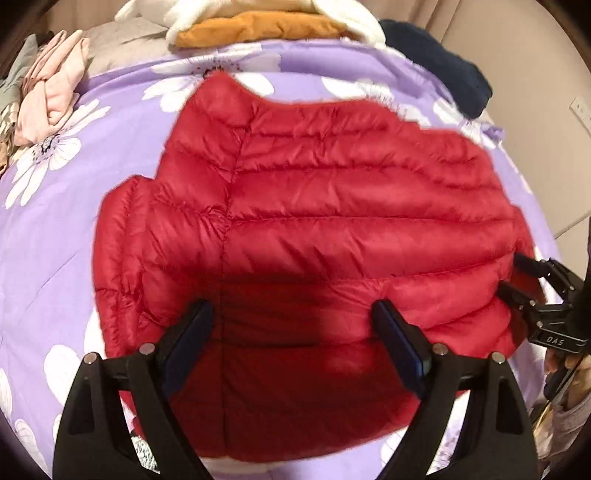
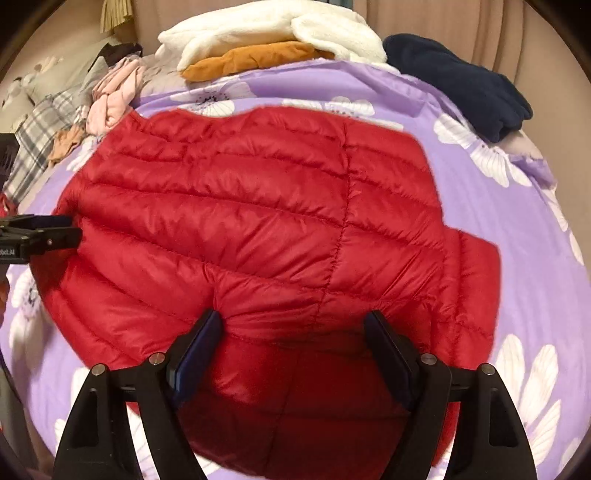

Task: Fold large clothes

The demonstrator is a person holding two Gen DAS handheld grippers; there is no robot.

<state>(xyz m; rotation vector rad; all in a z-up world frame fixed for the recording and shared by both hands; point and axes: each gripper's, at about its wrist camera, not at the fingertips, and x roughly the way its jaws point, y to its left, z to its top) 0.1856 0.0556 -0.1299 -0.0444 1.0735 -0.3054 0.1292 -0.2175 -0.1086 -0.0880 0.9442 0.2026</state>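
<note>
We hover the left gripper (image 1: pixel 291 314) and right gripper (image 2: pixel 291 325), jaws apart and empty, over the red puffer jacket (image 1: pixel 314 206) spread mid-bed (image 1: pixel 44 236), judging the next move a pinch of its near hem.

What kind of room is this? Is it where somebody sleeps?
Probably a bedroom, yes. The red puffy jacket lies on a purple flowered quilt that looks like a bed cover. Folded clothes are stacked at its far edge, with what looks like a curtain behind.
</note>
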